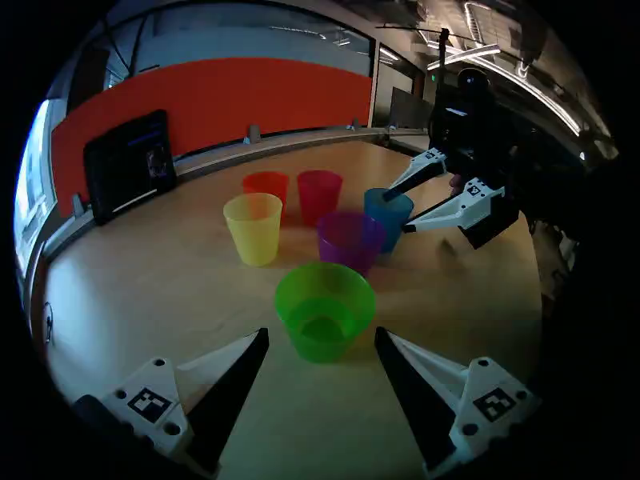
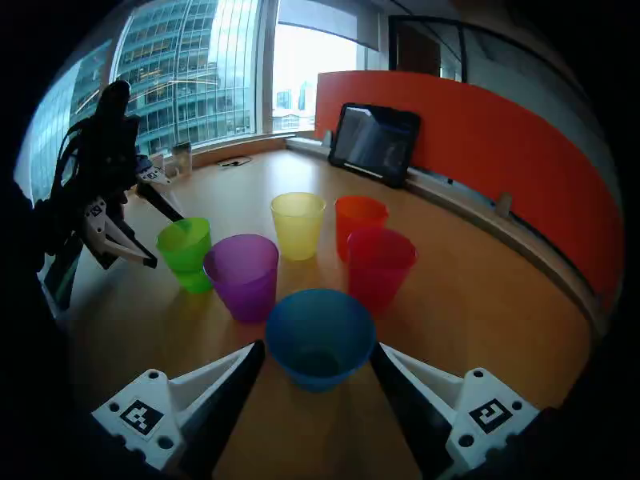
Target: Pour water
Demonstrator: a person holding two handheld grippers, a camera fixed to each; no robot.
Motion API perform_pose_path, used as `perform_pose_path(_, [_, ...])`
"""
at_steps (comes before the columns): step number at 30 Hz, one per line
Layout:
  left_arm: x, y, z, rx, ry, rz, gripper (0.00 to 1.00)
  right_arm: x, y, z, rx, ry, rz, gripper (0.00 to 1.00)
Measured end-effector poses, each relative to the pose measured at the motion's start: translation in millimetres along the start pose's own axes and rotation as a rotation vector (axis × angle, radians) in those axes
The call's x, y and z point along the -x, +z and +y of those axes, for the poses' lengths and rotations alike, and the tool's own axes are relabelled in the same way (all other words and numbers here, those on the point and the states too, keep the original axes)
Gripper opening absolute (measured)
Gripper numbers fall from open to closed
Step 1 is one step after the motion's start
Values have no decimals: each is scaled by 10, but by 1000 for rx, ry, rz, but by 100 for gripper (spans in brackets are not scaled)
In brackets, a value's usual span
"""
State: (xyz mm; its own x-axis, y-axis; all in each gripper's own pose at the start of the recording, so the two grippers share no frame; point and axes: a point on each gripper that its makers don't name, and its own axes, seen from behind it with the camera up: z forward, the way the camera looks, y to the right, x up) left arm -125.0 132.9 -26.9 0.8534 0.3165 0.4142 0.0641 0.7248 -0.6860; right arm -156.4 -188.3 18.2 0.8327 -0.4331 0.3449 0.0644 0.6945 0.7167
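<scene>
Six translucent plastic cups stand clustered on a wooden table (image 1: 152, 280). The green cup (image 1: 324, 312) is nearest in the left gripper view, sitting between the tips of my left gripper (image 1: 320, 334), whose fingers are spread wide on either side of it. The blue cup (image 2: 320, 336) sits the same way between the open fingers of my right gripper (image 2: 316, 348). Across the cluster, the right gripper (image 1: 398, 212) straddles the blue cup (image 1: 390, 214), and the left gripper (image 2: 166, 240) flanks the green cup (image 2: 186, 252). I cannot tell whether any cup holds water.
Purple (image 1: 350, 240), yellow (image 1: 254, 228), orange (image 1: 266, 186) and red (image 1: 319, 194) cups stand close between the green and blue ones. A dark tablet (image 1: 128, 164) leans at the table's far edge before an orange wall panel (image 1: 224, 96). Windows (image 2: 192, 72) lie beyond.
</scene>
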Motion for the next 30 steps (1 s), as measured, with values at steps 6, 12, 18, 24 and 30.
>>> perform_pose_path(6, [-1,-103,-22,-32,1,20,98,83,-186,49,37,6,2,100])
perform_pose_path(12, [-20,-237,-70,-80,-8,57,98,106,-388,66,74,38,31,100])
perform_pose_path(18, [-38,-421,-164,-155,-13,106,98,124,-595,60,119,70,71,100])
perform_pose_path(24, [-35,-596,-263,-227,-33,139,99,138,-793,105,182,86,107,100])
perform_pose_path(30, [-171,-794,-453,-327,-62,217,99,33,-987,243,279,91,168,100])
